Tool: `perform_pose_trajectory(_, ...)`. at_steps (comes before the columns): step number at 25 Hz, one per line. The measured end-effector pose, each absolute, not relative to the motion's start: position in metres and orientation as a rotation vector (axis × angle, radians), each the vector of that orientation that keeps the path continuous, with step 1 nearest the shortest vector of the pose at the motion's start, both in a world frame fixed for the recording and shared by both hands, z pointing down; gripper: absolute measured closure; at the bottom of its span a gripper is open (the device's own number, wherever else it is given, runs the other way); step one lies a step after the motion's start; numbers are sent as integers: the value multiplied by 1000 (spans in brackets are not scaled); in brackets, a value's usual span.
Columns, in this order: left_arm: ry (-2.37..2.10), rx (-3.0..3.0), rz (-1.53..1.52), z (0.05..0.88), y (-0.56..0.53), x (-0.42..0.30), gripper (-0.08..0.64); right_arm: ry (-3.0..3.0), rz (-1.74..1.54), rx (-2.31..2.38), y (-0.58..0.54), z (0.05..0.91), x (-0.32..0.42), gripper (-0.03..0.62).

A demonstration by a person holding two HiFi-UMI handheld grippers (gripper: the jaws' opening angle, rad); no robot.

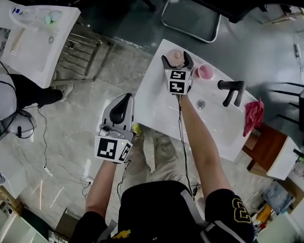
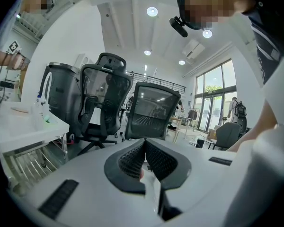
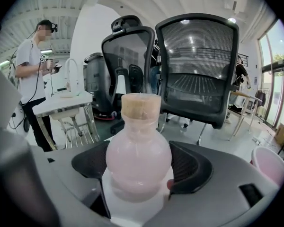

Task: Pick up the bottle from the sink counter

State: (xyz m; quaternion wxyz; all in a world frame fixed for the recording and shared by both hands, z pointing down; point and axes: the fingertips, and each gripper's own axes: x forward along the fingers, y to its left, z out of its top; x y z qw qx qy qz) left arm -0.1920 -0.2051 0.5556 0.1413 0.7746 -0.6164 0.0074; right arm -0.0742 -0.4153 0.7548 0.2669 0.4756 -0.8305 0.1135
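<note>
A pale pink bottle [image 1: 176,57] with a tan cap stands upright at the far end of the white sink counter [image 1: 159,103]. My right gripper [image 1: 177,61] is open, one jaw on each side of it. In the right gripper view the bottle [image 3: 138,155] fills the space between the two black pads [image 3: 191,167] of the right gripper [image 3: 142,167], resting on the counter. My left gripper [image 1: 123,101] hangs over the floor to the left of the counter, shut with nothing in it. Its ribbed pads [image 2: 132,157] meet in the left gripper view.
A pink cup [image 1: 205,71] stands just right of the bottle, with a black faucet [image 1: 231,91] and the drain [image 1: 200,104] beyond. A red cloth [image 1: 253,116] lies at the counter's right end. Another white table [image 1: 38,44] is at left, and cables [image 1: 45,156] trail on the floor.
</note>
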Motion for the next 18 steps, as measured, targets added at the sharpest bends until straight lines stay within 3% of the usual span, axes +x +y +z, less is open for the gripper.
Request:
perform_pose_trajectory(10, -1748, 2256, 43, 555, -205, -187, 541, -2289, 329, 1228, -393, 745, -75, 179)
perform_pose_trajectory(18, -1727, 2284, 59, 534, -191, -191, 541, -2357, 378, 1259, -343, 685, -63, 179)
